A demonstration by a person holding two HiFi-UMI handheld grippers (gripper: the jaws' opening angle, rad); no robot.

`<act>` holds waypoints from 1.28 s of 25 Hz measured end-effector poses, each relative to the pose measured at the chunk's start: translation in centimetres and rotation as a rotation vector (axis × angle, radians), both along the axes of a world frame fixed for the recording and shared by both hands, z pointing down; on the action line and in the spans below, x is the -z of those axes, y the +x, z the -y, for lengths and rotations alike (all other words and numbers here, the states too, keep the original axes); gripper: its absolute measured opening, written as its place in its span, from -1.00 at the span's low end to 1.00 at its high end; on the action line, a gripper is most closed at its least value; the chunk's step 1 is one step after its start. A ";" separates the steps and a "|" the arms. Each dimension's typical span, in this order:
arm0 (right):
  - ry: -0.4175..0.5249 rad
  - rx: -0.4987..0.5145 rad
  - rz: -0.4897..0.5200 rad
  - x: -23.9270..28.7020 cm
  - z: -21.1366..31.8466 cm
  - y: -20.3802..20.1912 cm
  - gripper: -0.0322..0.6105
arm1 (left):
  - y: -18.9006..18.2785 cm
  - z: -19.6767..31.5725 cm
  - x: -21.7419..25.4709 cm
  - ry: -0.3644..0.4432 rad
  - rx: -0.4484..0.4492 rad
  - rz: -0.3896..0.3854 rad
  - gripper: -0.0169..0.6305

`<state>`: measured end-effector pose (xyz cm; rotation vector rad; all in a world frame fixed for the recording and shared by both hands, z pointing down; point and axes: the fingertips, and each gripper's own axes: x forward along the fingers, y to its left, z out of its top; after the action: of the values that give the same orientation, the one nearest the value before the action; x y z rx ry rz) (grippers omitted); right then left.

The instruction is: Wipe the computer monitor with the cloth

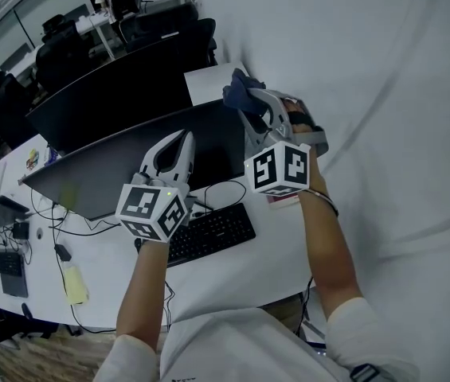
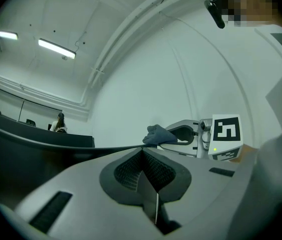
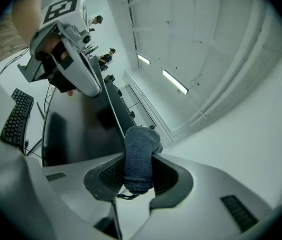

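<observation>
Right claw (image 3: pixel 138 171): clenched on the cloth (image 3: pixel 140 154), a dark blue folded wad that stands up out of the jaws.
Cloth place: at the top right corner of the monitor (image 1: pixel 121 165), against its upper edge or just off it; I cannot tell which.
Left claw (image 2: pixel 141 153): jaws pressed together with nothing between them. The tips are at the monitor's top edge, to the left of the right claw and well apart from the cloth.
Monitor: wide and dark with a blank screen, upright on the white desk (image 1: pixel 264 261) and facing the person.
Keyboard (image 1: pixel 209 233): black, flat on the desk on the near side of the monitor, below the two claws.
Cables (image 1: pixel 81 228): thin black wires trailing over the desk at the left, under the monitor's left end.
Far side: another row of dark screens (image 1: pixel 113 86) behind the monitor, with office chairs (image 1: pixel 57 54) beyond them.
</observation>
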<state>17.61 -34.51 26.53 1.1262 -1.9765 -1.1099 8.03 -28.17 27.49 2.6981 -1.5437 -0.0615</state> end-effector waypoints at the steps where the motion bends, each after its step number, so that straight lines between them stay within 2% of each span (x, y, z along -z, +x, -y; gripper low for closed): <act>1: -0.009 0.000 0.025 -0.1 0.0 0.3 -0.49 | 0.3 0.0 -0.1 -0.002 -0.003 0.001 -0.93; 5: -0.063 0.002 0.196 -0.5 -0.2 0.9 -0.49 | 1.2 0.0 -0.9 -0.012 -0.013 0.003 -0.93; 11: -0.213 0.022 0.627 -1.5 0.3 2.2 -0.48 | 2.7 0.5 -1.8 -0.027 -0.032 0.000 -0.93; 15: -0.284 0.035 0.808 -2.9 0.7 2.7 -0.48 | 4.0 1.0 -2.6 -0.037 -0.047 -0.002 -0.93; 18: -0.328 0.039 0.872 -4.5 0.9 2.8 -0.48 | 5.0 1.1 -3.2 -0.047 -0.062 -0.007 -0.93; 32: -0.485 -0.010 0.891 -14.3 0.5 3.1 -0.48 | 7.7 1.2 -7.3 -0.099 -0.118 0.005 -0.93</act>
<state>20.69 -35.00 40.78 1.4751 -2.6699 -0.0313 15.77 -29.41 34.79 2.7066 -1.3473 0.0238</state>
